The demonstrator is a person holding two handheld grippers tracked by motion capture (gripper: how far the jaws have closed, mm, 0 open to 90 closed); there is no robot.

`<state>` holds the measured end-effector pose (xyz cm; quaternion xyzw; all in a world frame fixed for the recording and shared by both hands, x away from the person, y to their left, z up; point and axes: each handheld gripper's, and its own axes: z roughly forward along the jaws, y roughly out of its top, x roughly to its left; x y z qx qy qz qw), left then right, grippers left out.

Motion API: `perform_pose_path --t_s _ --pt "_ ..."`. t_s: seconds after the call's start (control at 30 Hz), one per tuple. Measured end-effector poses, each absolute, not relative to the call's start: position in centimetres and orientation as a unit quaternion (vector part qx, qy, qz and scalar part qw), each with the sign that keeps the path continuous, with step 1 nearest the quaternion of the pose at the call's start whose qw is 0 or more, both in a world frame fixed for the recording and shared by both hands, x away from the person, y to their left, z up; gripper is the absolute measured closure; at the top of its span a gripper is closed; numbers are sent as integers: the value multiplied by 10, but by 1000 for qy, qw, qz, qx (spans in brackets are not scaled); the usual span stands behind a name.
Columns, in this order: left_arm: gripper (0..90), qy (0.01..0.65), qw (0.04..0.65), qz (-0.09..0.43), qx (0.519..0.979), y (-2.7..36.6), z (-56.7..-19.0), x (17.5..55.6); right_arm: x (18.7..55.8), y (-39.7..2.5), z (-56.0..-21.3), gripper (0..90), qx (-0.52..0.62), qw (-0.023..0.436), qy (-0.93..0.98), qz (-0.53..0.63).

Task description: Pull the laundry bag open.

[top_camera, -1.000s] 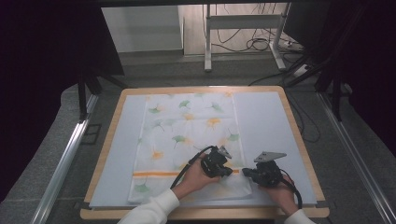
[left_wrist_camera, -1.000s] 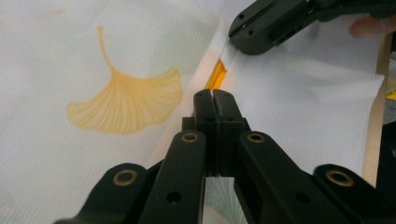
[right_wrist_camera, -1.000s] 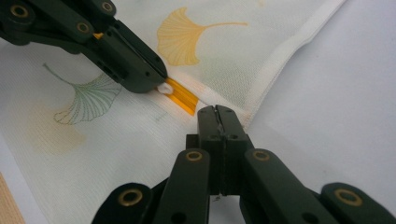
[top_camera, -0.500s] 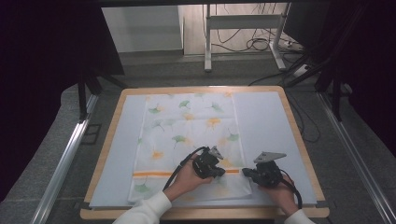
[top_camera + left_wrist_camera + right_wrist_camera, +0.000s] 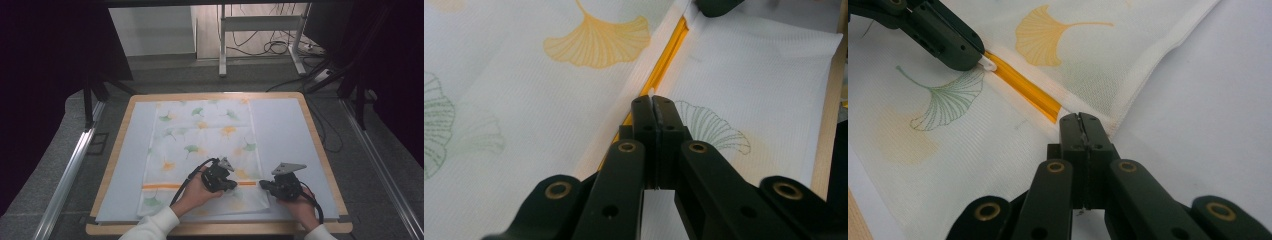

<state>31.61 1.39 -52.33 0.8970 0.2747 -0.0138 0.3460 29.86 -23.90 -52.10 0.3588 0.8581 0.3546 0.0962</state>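
A white cloth [image 5: 200,130] printed with green and orange ginkgo leaves lies flat on the table, with an orange strip [image 5: 160,186] running across its near end. My left gripper [image 5: 232,186] sits on that strip and is shut on a small white tab [image 5: 988,63] at the strip's exposed part [image 5: 1023,87]. In its own view the left gripper [image 5: 653,100] has its jaws pressed together over the strip [image 5: 669,55]. My right gripper [image 5: 261,185] is shut on the cloth's right edge at the strip's end, and its own view shows the right gripper [image 5: 1080,117] closed there.
A pale blue sheet [image 5: 285,130] covers the wooden-rimmed board [image 5: 320,150] under the cloth. Bare sheet lies left and right of the cloth. Metal rails [image 5: 70,170] run along both sides on the grey floor. Desk legs and cables [image 5: 270,47] stand beyond the far edge.
My left gripper has slid a little to the left along the orange strip, away from the right gripper. The right gripper has stayed in place.
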Motion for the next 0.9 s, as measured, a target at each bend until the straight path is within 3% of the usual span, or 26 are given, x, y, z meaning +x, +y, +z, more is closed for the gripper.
perform_pose_path --t_s 0.9 --pt "900 300 350 -18 887 49 -526 312 298 -239 -521 897 359 95 859 354"
